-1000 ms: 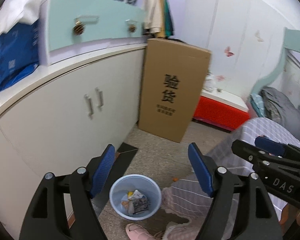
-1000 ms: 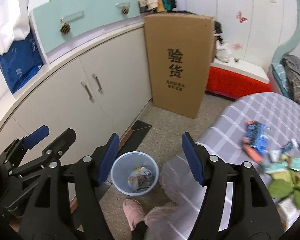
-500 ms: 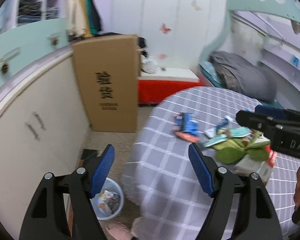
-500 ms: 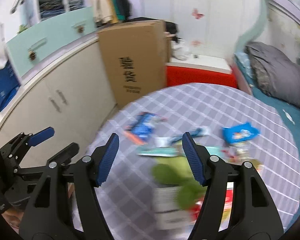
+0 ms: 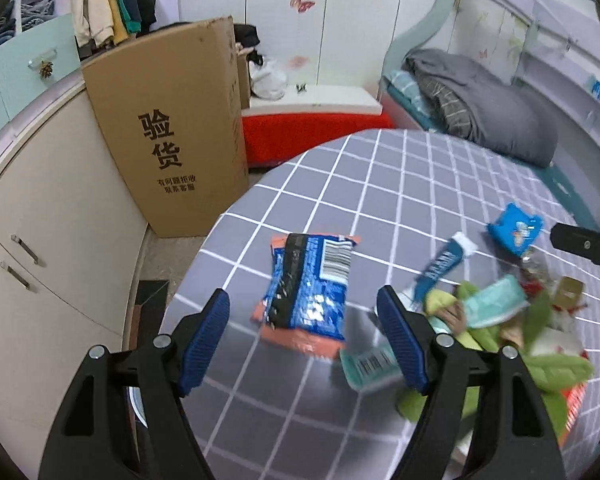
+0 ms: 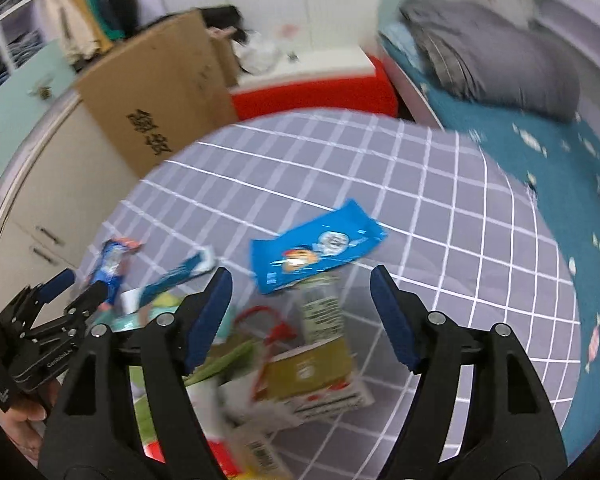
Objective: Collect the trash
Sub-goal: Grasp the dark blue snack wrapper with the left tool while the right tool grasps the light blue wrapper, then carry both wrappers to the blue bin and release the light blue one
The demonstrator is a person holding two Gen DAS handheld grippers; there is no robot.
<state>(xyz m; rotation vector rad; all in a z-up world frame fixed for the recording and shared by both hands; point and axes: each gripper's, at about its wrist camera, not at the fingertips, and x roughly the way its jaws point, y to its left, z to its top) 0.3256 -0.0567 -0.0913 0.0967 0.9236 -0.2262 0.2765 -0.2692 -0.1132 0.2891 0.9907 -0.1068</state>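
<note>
Both grippers, left gripper (image 5: 303,334) and right gripper (image 6: 301,308), are being held wide open and empty; the right jaws have just been opening. The blue wrapper (image 5: 310,284), lying at frame centre on the table (image 5: 400,184), is best being straddled squarely before closing.

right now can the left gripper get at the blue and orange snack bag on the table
Probably yes: the left gripper is open and empty, and the blue and orange snack bag lies flat between its fingers' line of sight, apart from the other wrappers, nothing covering it.
</note>
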